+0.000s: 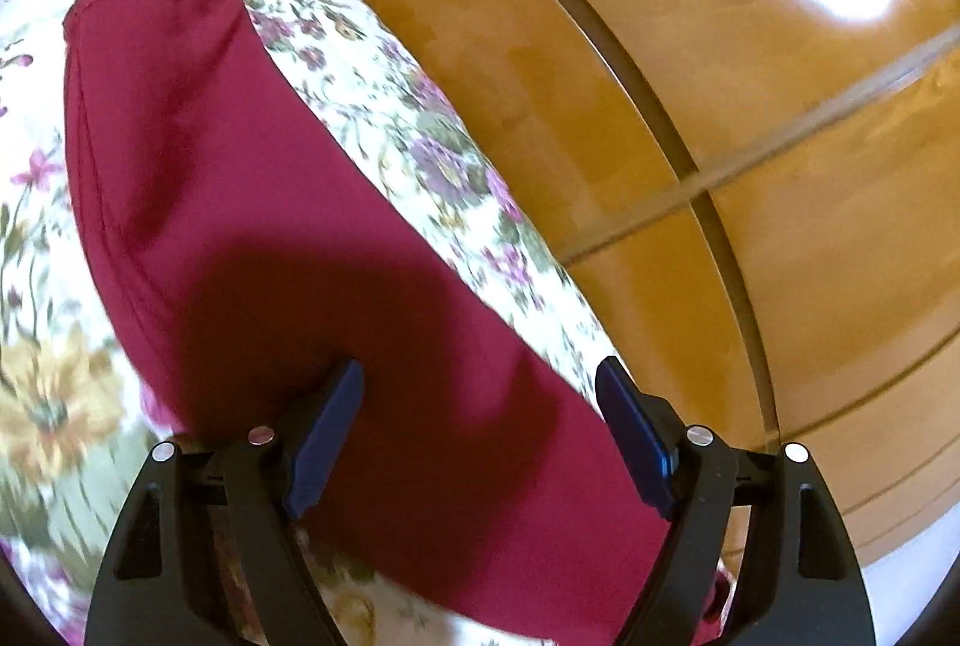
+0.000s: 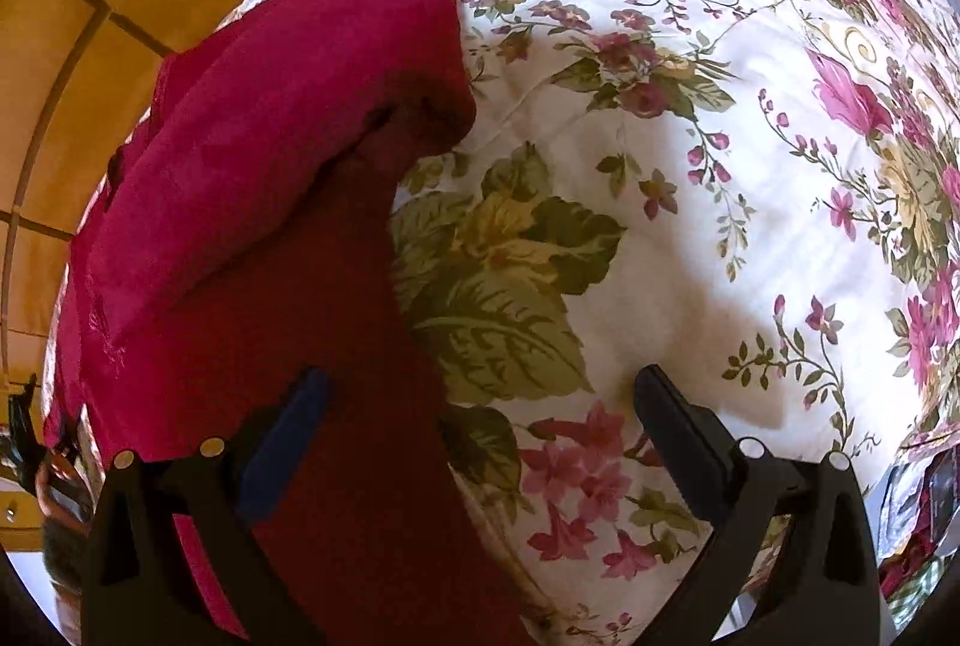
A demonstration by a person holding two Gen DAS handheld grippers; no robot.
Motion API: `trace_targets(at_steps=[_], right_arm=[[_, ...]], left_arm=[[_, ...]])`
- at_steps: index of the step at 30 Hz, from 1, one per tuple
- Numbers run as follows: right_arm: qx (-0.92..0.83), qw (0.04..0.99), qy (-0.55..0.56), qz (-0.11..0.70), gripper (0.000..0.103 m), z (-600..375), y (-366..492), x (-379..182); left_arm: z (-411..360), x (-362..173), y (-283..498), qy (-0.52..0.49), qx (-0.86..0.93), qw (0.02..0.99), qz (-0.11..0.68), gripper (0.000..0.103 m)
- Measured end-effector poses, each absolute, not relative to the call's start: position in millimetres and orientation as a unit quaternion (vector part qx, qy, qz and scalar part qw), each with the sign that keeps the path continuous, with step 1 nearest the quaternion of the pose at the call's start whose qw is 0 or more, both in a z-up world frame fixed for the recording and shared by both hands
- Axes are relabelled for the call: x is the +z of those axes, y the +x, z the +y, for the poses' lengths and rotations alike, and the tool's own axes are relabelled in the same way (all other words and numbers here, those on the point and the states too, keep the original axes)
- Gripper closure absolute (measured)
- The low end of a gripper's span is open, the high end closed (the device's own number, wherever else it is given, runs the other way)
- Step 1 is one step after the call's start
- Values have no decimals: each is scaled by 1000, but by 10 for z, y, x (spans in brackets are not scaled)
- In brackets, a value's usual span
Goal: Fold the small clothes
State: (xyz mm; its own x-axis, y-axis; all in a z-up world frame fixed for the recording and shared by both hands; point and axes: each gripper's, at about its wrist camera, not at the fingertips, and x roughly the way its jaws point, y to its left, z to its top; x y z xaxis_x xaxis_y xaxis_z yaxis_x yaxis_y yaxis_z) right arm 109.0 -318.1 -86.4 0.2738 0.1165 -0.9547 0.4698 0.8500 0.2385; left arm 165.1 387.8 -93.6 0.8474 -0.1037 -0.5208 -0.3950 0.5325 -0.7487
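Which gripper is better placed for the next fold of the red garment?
Probably the left gripper: its open fingers straddle the red garment. The right gripper hangs at its edge.

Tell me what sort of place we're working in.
Most likely a bedroom at home. The red garment lies on a soft, padded floral bedspread, apparently a bed, with polished wooden panelling close alongside it, perhaps a wardrobe or wall.

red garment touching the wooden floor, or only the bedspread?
Apart. The left wrist view shows the red garment lying wholly on the floral bedspread, with a strip of bedspread between it and the wooden floor.
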Motion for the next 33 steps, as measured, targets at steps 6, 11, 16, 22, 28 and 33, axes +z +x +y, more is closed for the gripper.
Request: trace_targets(at_steps=[6,11,16,22,28,33], right_arm=[[-116,764,231,592,2,-3108,1132,-911],[-118,765,224,592,2,-3040,1167,-953],[-118,766,223,592,2,-3049,1168,-952],[-116,766,225,591,2,-3045,1166,-952],[-118,765,225,592,2,-3044,1168,-949],[-115,766,224,591,2,-3019,1163,-956]], left_arm=[[4157,-1019,1755,-510,128,804,278,52],[4154,-1026,1798,-502,135,802,294,103],[4039,-793,1801,-475,113,828,276,103],[3714,-413,1853,-430,56,862,263,103],[3129,-54,1884,-371,-25,891,262,103],[2624,138,1811,-320,-88,905,265,103]])
